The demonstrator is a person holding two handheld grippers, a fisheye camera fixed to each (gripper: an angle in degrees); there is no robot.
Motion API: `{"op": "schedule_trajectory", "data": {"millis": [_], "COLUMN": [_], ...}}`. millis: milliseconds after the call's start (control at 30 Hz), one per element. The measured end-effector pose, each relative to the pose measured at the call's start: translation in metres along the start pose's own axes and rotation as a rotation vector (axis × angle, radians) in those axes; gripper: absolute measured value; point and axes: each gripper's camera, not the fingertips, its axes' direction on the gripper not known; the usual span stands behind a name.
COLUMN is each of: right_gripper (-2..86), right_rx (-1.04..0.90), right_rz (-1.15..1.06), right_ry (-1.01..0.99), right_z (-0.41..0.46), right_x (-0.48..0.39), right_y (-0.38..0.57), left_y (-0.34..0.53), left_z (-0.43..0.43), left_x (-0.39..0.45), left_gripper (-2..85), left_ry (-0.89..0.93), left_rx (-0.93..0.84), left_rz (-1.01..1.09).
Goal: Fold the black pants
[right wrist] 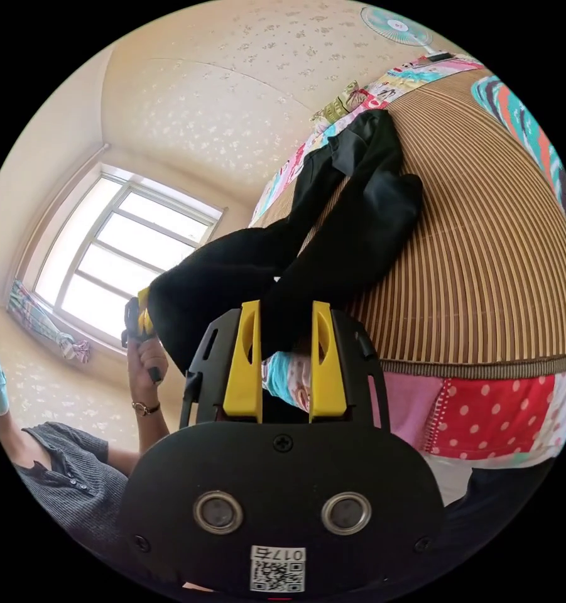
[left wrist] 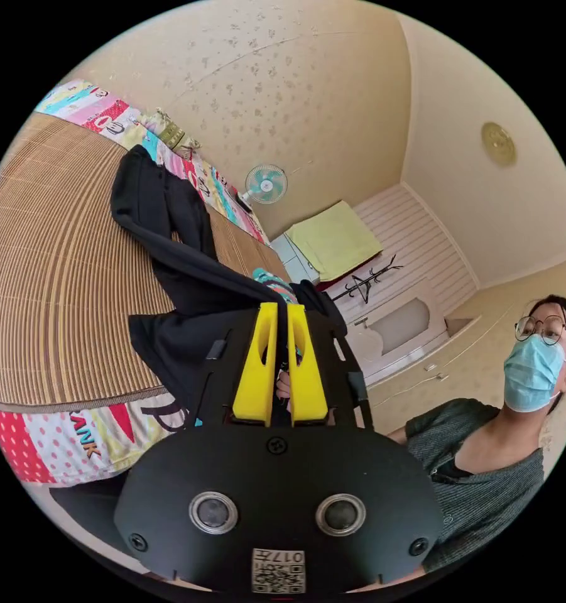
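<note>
Left gripper (left wrist: 281, 314) clamped on black pants (left wrist: 169, 251); right gripper (right wrist: 285, 326) apart around cloth (unpinched): pinch, lift level

A bed (left wrist: 75, 433) with a patchwork sheet of pink, red dotted and lettered squares carries a brown woven bamboo mat (left wrist: 56, 276) over most of its top. The black fabric pants (left wrist: 163, 220) lie partly on the mat, their far end resting flat and the near end raised off it
</note>
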Motion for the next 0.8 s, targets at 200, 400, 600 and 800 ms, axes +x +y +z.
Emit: {"op": "schedule_trajectory", "data": {"millis": [200, 400, 600, 800], "right_gripper": [12.0, 2.4, 1.0, 1.4], "right_rx": [-0.168, -0.199, -0.046, -0.262], "right_rz": [0.006, -0.153, -0.217, 0.157], "right_ry": [0.171, -0.195, -0.405, 0.081], "right_z": [0.039, -0.034, -0.194, -0.237], "right_x": [-0.013, -0.033, 0.020, 0.090], "right_y": [-0.026, -0.077, -0.080, -0.057], "left_y": [0.050, 0.062, 0.029, 0.011], "left_z": [-0.061, -0.106, -0.081, -0.045], "left_x": [-0.064, -0.053, -0.087, -0.119], "left_gripper": [4.7, 8.7, 18.3, 4.7], "left_ry": [-0.526, -0.526, -0.478, -0.215], "left_rx": [-0.078, 0.051, -0.125, -0.349], "left_rz": [-0.326, -0.275, -0.337, -0.362]}}
